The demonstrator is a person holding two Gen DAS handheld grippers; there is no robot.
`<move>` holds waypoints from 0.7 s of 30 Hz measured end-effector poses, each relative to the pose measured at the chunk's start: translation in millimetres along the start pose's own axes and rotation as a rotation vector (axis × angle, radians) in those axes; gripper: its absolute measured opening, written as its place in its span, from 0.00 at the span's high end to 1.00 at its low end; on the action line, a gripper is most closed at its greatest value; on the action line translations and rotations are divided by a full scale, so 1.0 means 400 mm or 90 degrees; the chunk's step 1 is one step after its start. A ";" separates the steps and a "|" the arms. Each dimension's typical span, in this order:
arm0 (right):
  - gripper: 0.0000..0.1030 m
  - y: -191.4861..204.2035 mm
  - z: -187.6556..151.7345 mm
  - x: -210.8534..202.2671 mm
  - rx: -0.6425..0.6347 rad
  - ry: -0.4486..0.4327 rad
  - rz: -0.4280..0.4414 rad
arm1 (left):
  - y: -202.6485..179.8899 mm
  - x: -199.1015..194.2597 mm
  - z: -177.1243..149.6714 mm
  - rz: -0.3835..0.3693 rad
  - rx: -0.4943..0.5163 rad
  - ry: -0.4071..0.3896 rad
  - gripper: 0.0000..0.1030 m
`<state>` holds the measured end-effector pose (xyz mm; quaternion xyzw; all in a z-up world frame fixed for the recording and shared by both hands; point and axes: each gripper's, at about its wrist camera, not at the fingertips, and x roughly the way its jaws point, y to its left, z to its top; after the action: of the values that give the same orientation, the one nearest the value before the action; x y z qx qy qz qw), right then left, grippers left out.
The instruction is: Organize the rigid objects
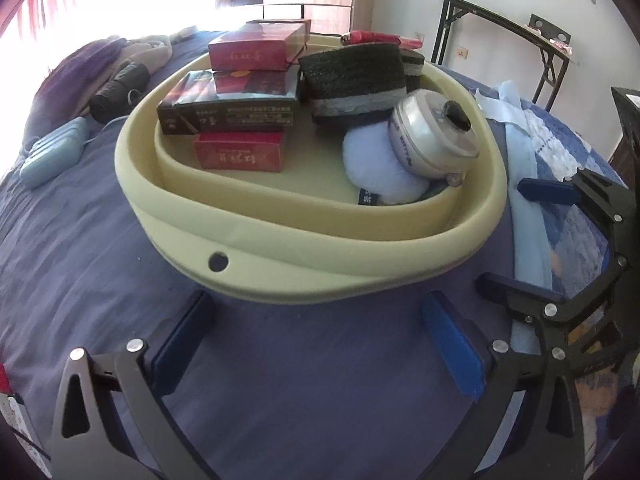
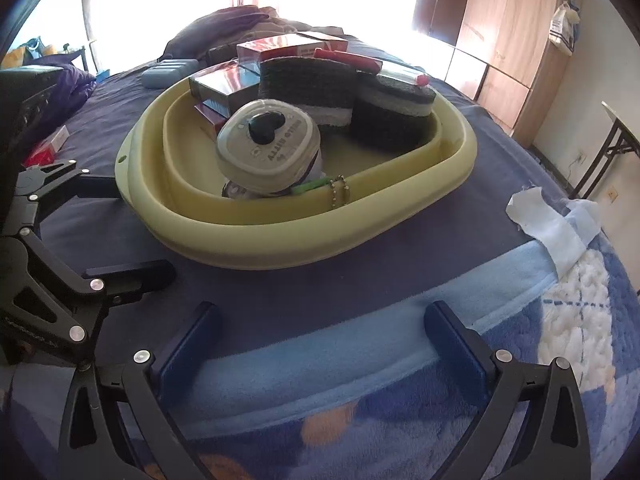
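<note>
A pale green basin [image 1: 280, 268] [image 2: 400, 224] sits on the blue bedcover. It holds red and dark boxes [image 1: 240, 112] [image 2: 224, 88], dark foam pads [image 1: 352, 76] [image 2: 392, 116], a grey round tin with a black knob [image 1: 432, 132] [image 2: 268, 148] and a pale blue puff [image 1: 376, 172]. My left gripper [image 1: 320, 312] is open and empty just in front of the basin. My right gripper [image 2: 320, 320] is open and empty over the bedcover, nearer than the basin. The right gripper also shows in the left wrist view [image 1: 520, 236], and the left gripper in the right wrist view [image 2: 132, 232].
A light blue case [image 1: 56, 152] [image 2: 168, 68] and dark clothes [image 1: 116, 88] lie beyond the basin. A red pack [image 2: 44, 152] lies at the left. A fleecy blue blanket [image 2: 560, 340] and white cloth [image 2: 552, 220] lie at the right. A folding table [image 1: 520, 32] stands by the wall.
</note>
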<state>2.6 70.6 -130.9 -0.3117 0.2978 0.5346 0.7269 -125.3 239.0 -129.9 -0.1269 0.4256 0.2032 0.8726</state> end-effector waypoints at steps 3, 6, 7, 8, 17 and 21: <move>0.00 0.004 -0.001 -0.001 -0.003 0.000 -0.005 | -0.004 -0.002 -0.002 0.009 0.008 0.003 0.00; 0.00 0.004 -0.001 -0.001 -0.002 0.000 -0.004 | -0.005 -0.012 -0.013 0.006 0.021 -0.001 0.00; 0.00 0.005 -0.001 -0.002 -0.004 0.000 -0.006 | -0.004 -0.012 -0.015 0.005 0.021 -0.002 0.00; 0.00 0.005 -0.001 -0.002 -0.004 0.000 -0.006 | -0.004 -0.010 -0.013 0.004 0.020 0.002 0.00; 0.00 0.005 0.000 -0.002 -0.004 0.000 -0.006 | -0.006 -0.010 -0.010 0.005 0.021 0.002 0.00; 0.00 0.005 0.000 -0.002 -0.004 0.000 -0.006 | -0.006 -0.010 -0.010 0.005 0.021 0.002 0.00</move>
<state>0.6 70.5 -130.7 -0.3151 0.2947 0.5323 0.7284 -129.1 234.2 -129.2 -0.1115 0.4307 0.1992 0.8731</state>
